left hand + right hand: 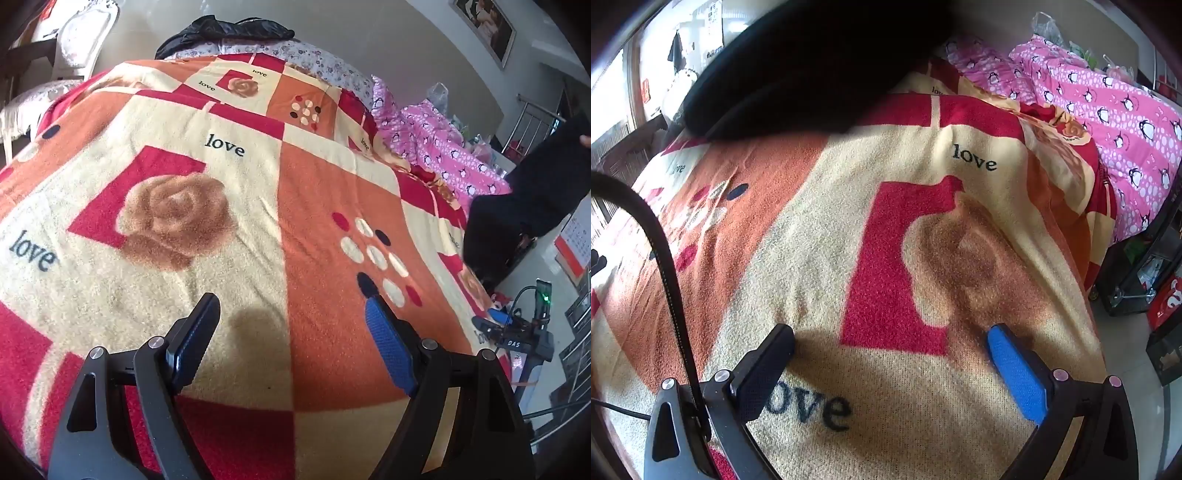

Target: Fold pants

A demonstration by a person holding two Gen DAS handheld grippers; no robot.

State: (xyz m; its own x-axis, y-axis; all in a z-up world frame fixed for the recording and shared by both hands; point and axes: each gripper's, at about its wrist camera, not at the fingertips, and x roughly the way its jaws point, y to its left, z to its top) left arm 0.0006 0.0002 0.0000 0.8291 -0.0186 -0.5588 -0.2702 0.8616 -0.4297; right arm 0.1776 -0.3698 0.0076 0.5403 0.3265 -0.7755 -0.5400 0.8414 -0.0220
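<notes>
**Both grippers wait open above the blanket; the pants are not yet in hand**

The left gripper [291, 306] hangs over the patterned blanket [229, 206] with its jaws spread wide and nothing between them. The right gripper [892, 338] stands the same way, released and empty, tilted more steeply down toward the blanket [820, 258]. I judge that both are kept open because the next move is a grasp, and the wide, flat blanket serves as the surface for folding.

Where are the pants? A dark cloth [812, 66] fills the upper part of the right wrist view, its lower edge near or on the far part of the blanket. In the left wrist view a dark garment [517, 206] hangs at the right edge of the bed; a bit of a hand seems to show at its top, but this is too small to be sure. This is probably the pants, though its shape is not clear enough to be certain.

A pink penguin quilt [443, 155] lies at the far side, apart from the working area. A black cable [665, 258] crosses the left part of the right view; it may catch cloth.
</notes>
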